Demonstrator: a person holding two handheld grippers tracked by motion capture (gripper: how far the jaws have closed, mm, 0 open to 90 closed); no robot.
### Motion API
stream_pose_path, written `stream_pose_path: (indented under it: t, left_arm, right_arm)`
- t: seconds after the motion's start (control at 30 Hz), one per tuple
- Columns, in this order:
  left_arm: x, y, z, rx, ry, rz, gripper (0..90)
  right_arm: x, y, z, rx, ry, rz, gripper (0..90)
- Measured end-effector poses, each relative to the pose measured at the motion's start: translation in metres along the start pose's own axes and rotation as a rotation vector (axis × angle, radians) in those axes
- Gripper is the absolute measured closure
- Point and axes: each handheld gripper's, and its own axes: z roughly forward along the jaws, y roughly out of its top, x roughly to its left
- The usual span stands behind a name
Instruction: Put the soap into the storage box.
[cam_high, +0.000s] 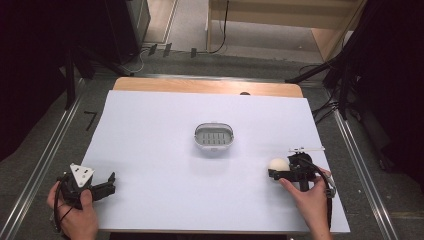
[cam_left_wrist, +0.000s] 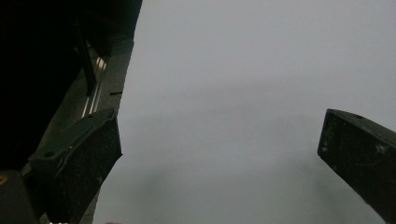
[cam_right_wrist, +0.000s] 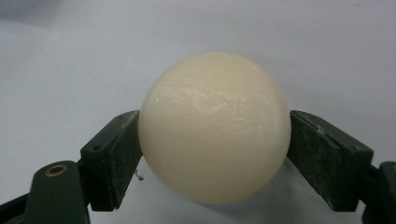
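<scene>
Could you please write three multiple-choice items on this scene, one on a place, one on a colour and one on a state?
1. Where does the small basket stand?
A. near the middle of the table
B. at the table's far left corner
C. beside the left gripper

2. What colour is the ball?
A. red
B. cream
C. blue

3. How does the right gripper stand to the ball?
A. wide open, far from it
B. shut on it, a pad on each side
C. resting on top of it

Answers:
1 A: the high view shows it about midway across the white table.
2 B: the right gripper view shows a pale cream surface.
3 B: both pads press its sides, while the left gripper is open with nothing between its jaws.
</scene>
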Motion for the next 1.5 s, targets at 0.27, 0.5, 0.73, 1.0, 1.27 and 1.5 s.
stream_pose_path:
  t: [0.27,0.5,0.73,1.0,1.27,1.5]
  left_arm:
    - [0.000,0.000,0.000,-0.001,0.001,0.002,0.1]
    - [0.000,0.000,0.000,-0.001,0.000,0.002,0.1]
    - [0.000,0.000,0.000,0.004,-0.001,0.008,0.1]
    - [0.000,0.000,0.000,0.004,0.000,0.010,0.1]
    - [0.000,0.000,0.000,0.003,0.000,0.010,0.1]
    - [0.000,0.000,0.000,0.001,0.000,0.005,0.1]
  right_arm:
    - [0.003,0.002,0.005,-0.003,-0.021,0.004,22.8]
    - [0.004,0.002,0.006,-0.013,-0.025,0.001,23.3]
    - [0.004,0.001,0.007,-0.031,-0.029,0.004,23.4]
    - [0.007,0.001,0.006,-0.030,-0.042,-0.003,23.6]
    - [0.008,0.009,-0.006,-0.048,-0.027,0.000,23.7]
    - [0.015,0.019,-0.014,-0.056,-0.018,-0.011,23.7]
